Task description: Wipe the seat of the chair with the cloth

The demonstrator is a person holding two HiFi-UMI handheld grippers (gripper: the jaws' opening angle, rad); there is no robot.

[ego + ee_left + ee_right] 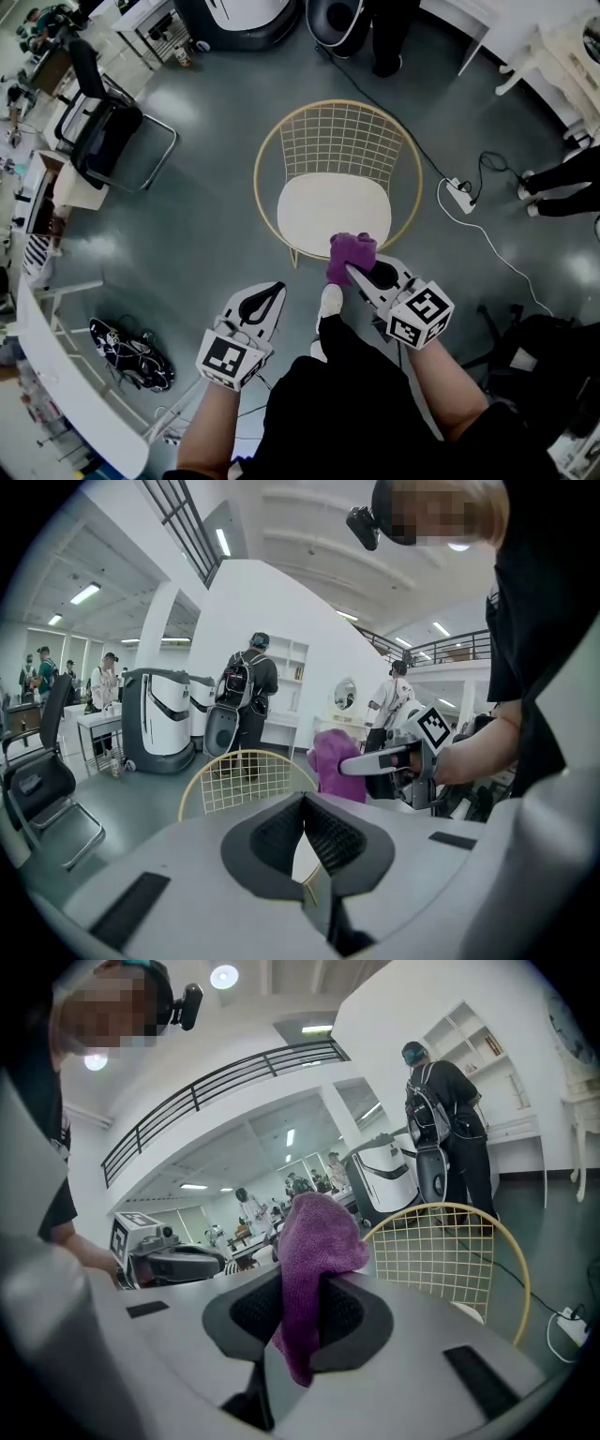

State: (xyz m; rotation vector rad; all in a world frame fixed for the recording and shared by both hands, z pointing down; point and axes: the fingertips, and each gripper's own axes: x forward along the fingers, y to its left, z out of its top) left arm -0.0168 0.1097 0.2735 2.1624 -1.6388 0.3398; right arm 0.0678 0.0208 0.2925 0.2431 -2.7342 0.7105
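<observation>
A chair with a cream round seat [334, 212] and a gold wire back [340, 138] stands on the grey floor ahead of me. My right gripper [359, 271] is shut on a purple cloth [350, 254], held just above the seat's near edge. In the right gripper view the cloth [309, 1260] hangs bunched between the jaws, with the wire back [448, 1249] behind it. My left gripper [263, 298] is shut and holds nothing, lower and to the left of the chair. The left gripper view shows the closed jaws, the cloth [333, 764] and the chair's back [247, 780].
A black office chair [105, 131] stands at the left. A white power strip [460, 195] and its cable lie on the floor right of the chair. A patterned bag [131, 352] lies at lower left by a white table [66, 394]. People stand beyond the chair.
</observation>
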